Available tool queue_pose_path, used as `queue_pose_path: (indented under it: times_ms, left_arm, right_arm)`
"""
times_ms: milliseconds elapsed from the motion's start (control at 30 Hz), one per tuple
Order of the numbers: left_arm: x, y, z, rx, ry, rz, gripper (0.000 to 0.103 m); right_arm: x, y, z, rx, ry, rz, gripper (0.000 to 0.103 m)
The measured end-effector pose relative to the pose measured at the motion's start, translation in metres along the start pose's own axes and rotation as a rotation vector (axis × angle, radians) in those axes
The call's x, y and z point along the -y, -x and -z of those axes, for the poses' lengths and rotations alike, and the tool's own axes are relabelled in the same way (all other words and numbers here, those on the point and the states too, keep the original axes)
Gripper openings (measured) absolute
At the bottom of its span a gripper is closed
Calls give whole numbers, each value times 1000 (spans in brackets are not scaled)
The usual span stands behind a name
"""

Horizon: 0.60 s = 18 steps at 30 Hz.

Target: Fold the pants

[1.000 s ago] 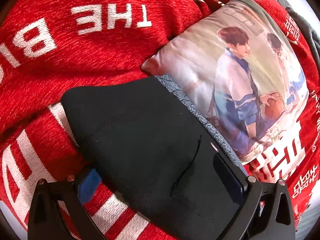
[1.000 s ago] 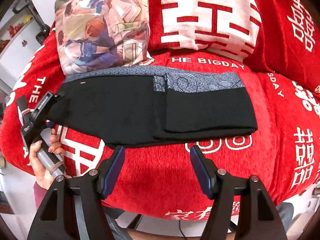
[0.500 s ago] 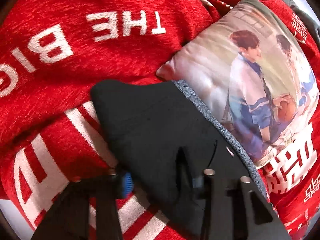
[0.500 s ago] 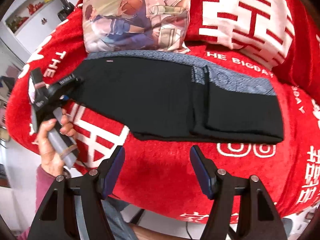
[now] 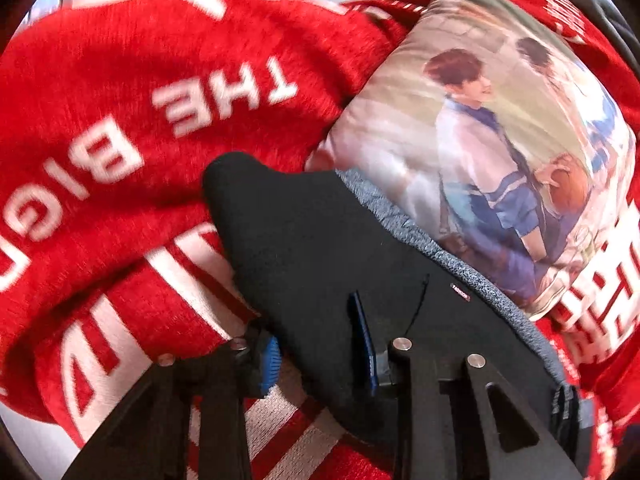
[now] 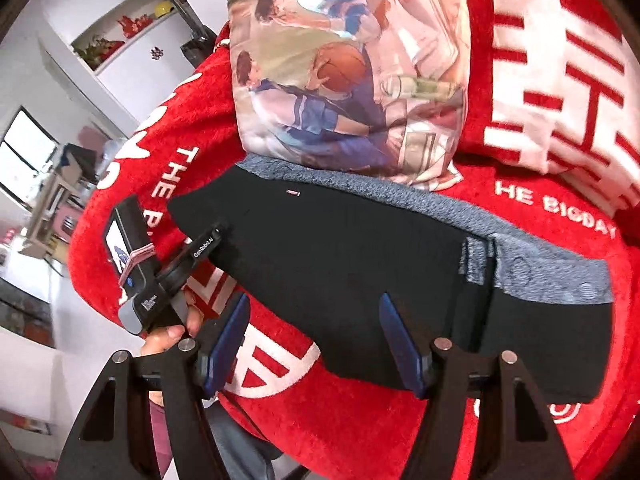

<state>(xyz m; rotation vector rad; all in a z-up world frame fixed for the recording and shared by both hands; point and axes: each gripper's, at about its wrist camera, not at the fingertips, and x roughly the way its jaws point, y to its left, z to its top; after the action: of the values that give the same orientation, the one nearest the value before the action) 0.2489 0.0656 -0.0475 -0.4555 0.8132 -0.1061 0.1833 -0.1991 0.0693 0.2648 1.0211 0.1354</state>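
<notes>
nearest the left wrist camera, the left gripper (image 5: 320,344) has its jaws closed down on the near edge of the black pants (image 5: 320,240), one blue pad on top of the cloth and the other tucked under it. only a narrow margin of fabric sits between the pads, so a quick lift or sideways pull could let the edge slip free. it could also catch just the top layer and leave the lower one behind, which would skew the fold.

in the right wrist view, the right gripper (image 6: 320,340) hovers just over the pants' near hem with its jaws spread wide, holding nothing. if it closes where it hangs, it may pinch the red blanket (image 6: 360,420) together with the hem and drag the cover along.

the pants lie flat across the blanket on the seat, already folded over at the right end, grey waistband (image 6: 400,200) running along the far edge.

beyond that, the printed pillow (image 6: 340,80) rests against the waistband. a fold swept toward the back could push into it, or leave the band snagged beneath its lower edge and bunch the cloth.
</notes>
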Motion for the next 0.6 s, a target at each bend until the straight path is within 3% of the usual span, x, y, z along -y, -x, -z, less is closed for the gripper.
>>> queue_pose_path:
  times_ms: [33, 100, 167, 200, 233, 267, 333, 400, 467, 600]
  left_arm:
    - [-7, -4, -1, -25, 36, 20, 47]
    - [-20, -14, -3, -73, 114, 114, 62]
    - [-16, -14, -7, -76, 90, 105, 62]
    - [-12, -14, -7, -81, 63, 83, 60]
    - [-3, -14, -6, -66, 3, 18, 49]
    - [5, -13, -4, -59, -53, -16, 47]
    - [24, 0, 3, -1, -156, -74, 32]
    - [44, 14, 10, 74, -277, -153, 30]
    - [74, 32, 27, 199, -445, -240, 29]
    - [107, 59, 57, 346, -633, -281, 29]
  right_arm:
    - [6, -3, 1, -4, -9, -17, 71]
    - [18, -9, 4, -11, -16, -43, 71]
    - [24, -12, 5, -12, -19, -57, 71]
    - [29, -13, 5, -13, -23, -70, 71]
    - [39, -16, 3, -16, -44, -106, 71]
    - [44, -17, 1, -15, -54, -124, 71]
    - [52, -16, -4, -9, -56, -146, 71]
    - [56, -12, -13, -4, -43, -165, 71]
    - [56, -7, -23, 3, -31, -189, 71]
    - [40, 0, -54, -4, 29, -240, 71]
